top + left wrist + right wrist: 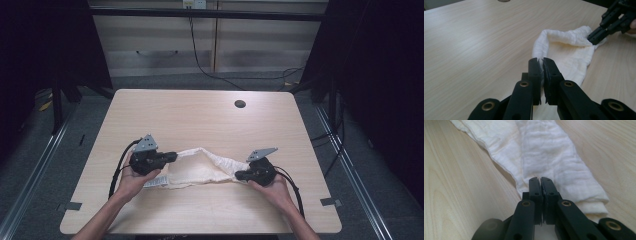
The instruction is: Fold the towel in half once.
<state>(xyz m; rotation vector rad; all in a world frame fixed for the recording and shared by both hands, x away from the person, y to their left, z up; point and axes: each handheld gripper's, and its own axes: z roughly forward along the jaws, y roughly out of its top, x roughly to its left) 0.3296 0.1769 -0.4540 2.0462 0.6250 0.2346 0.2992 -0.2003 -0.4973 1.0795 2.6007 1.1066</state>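
High view: counter [200, 115], pale wood. White cloth [200, 167], long axis spanning between both hands, nearer the counter's front edge. Left hand-held gripper [172, 156], jaws clamped on cloth's left end. Right hand-held gripper [239, 175], jaws clamped on cloth's right end.

Cloth [554, 157] far end cut by top edge; gripper [540, 181] hides pinched edge.

The cloth [200, 167] is creamy white with a fine crinkled weave; the table [200, 115] is pale wood grain; the fingers [535, 75] are black.
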